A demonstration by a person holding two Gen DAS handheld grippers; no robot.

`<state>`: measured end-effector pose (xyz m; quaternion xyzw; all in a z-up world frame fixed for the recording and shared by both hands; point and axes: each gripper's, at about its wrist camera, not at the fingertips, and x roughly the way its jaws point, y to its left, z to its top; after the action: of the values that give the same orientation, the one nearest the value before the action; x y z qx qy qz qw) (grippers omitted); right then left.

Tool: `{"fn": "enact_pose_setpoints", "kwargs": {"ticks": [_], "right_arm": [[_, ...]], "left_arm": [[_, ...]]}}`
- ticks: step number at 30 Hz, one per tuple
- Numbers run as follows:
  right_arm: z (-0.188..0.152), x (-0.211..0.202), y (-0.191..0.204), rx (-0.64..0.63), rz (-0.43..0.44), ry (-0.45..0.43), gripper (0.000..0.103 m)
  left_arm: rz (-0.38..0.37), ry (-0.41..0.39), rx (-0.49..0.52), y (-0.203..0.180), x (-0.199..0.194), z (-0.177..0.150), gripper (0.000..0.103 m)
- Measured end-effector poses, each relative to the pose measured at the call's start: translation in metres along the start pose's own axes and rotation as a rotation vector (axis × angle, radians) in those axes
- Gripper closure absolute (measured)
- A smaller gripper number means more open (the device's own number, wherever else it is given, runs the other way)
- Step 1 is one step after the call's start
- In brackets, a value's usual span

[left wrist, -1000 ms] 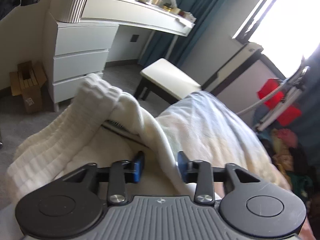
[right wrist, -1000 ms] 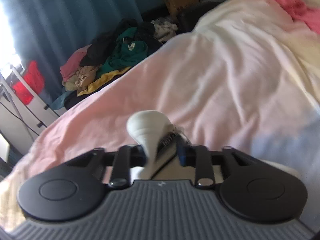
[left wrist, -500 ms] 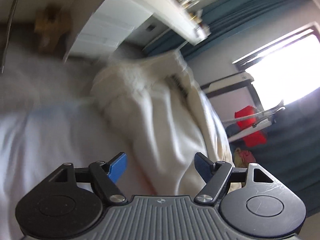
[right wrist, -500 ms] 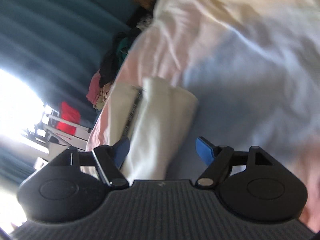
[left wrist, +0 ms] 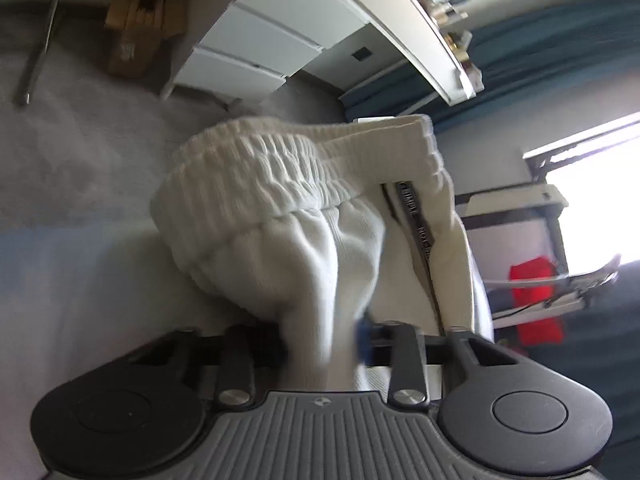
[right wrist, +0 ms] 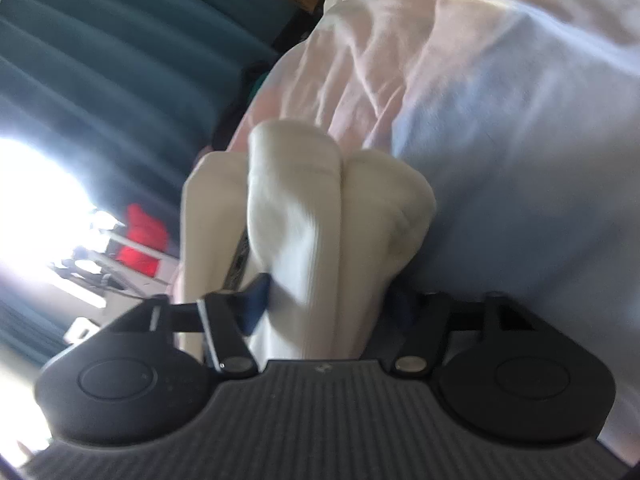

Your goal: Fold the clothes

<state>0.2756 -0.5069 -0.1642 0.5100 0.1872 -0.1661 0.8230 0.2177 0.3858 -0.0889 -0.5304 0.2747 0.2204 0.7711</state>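
Note:
A white garment (left wrist: 312,216) with a ribbed elastic waistband and a dark lettered side stripe hangs bunched in the left wrist view. My left gripper (left wrist: 324,344) is shut on a thick fold of it just below the waistband. In the right wrist view the same white garment (right wrist: 320,208) shows as rounded folded layers over the pale bed sheet (right wrist: 500,80). My right gripper (right wrist: 328,304) is shut on these folds. The blue pads are mostly hidden by cloth in both views.
A white dresser (left wrist: 280,40) and a cardboard box (left wrist: 136,28) stand on the grey carpet past the bed edge. Teal curtains (right wrist: 100,60), a bright window and a red item (right wrist: 142,240) on a rack lie to the side.
Both grippers were open half a second ago and have now closed on folds of the white garment. Both cameras have tilted and moved closer to the cloth.

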Motion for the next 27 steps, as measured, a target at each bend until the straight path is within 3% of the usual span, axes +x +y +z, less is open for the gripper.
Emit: {"fn": "enact_pose_setpoints", "kwargs": {"ticks": [1,4,10,16,19,25,27], "right_arm": [[0.001,0.000,0.003,0.009,0.003,-0.009,0.075],[0.005,-0.011,0.012,0.015,0.033,-0.037,0.089],[0.010,-0.069,0.028,-0.018,0.090,-0.063,0.091],[0.005,-0.132,-0.007,0.049,0.053,-0.059,0.091],[0.001,-0.164,-0.032,0.092,0.064,-0.061,0.091],[0.003,-0.181,-0.070,0.123,0.064,-0.014,0.091],[-0.003,-0.176,-0.089,0.205,0.073,0.013,0.091]], "left_arm": [[-0.001,-0.015,0.007,-0.004,-0.004,0.002,0.086],[-0.028,-0.055,0.033,-0.023,-0.026,0.007,0.090],[-0.049,-0.080,0.110,-0.043,-0.077,0.014,0.090],[-0.023,0.005,0.110,0.000,-0.145,0.021,0.090],[-0.017,0.030,0.177,0.026,-0.178,0.015,0.090],[0.018,0.076,0.265,0.073,-0.180,-0.004,0.088],[0.039,0.082,0.291,0.078,-0.178,-0.011,0.085]]}}
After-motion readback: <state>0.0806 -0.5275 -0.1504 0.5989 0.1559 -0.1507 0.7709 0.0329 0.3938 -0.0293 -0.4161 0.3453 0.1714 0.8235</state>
